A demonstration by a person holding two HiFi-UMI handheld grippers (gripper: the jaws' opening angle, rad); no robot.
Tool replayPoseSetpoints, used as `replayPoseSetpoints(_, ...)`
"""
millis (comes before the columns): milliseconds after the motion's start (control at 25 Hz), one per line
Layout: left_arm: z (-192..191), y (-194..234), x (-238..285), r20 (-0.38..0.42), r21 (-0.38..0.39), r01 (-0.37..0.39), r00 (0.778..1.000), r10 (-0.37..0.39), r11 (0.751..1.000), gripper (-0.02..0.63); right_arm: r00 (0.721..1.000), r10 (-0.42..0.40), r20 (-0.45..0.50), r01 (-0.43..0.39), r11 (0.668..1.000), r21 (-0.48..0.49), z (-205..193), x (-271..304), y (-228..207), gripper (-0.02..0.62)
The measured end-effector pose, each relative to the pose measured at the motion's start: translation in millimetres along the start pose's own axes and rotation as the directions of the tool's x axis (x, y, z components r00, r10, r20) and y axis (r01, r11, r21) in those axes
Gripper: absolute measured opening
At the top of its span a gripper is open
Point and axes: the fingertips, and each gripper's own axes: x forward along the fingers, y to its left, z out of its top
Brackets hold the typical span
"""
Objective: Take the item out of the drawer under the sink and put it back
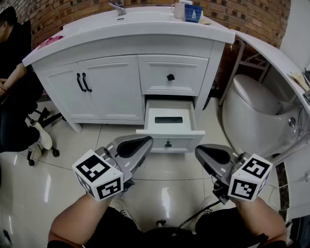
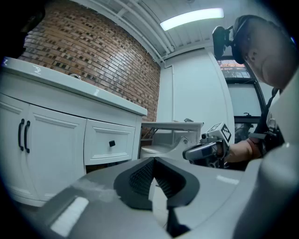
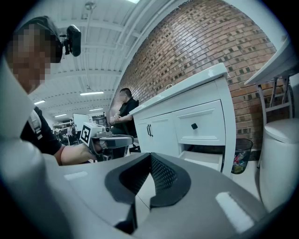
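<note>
The white vanity's lower drawer (image 1: 169, 131) is pulled out, and a dark flat item (image 1: 168, 119) lies inside it. The drawer above it (image 1: 170, 77) is closed. My left gripper (image 1: 145, 141) hovers over the floor just in front of the open drawer's left corner, jaws shut and empty (image 2: 153, 159). On the other side, my right gripper (image 1: 199, 150) is by the drawer's right front corner, also shut with nothing in it (image 3: 150, 155). The open drawer (image 3: 203, 158) shows beyond the right jaws. Neither gripper touches the drawer.
Left of the drawers, the cabinet doors (image 1: 83, 82) are closed. A toilet (image 1: 256, 106) stands close on the right, with a waste bin (image 3: 241, 154) beside the vanity. A person sits on a chair (image 1: 14, 82) at the left. Cups (image 1: 189, 10) stand on the counter.
</note>
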Motion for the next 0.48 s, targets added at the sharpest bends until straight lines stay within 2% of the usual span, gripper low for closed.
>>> replayPoseSetpoints(120, -1, 6, 7, -0.004, 0.013, 0.008, 1.0, -0.008, 1.0, 0.006, 1.0, 0.0, 0.012, 0.0, 1.0, 0.003, 3, 8, -5, 0.003)
replayPoseSetpoints(480, -10, 36, 20, -0.024, -0.004, -0.031, 0.999, 0.031, 1.0, 0.006, 1.0, 0.005, 0.007, -0.006, 0.999, 0.048, 3, 36, -31, 0.003)
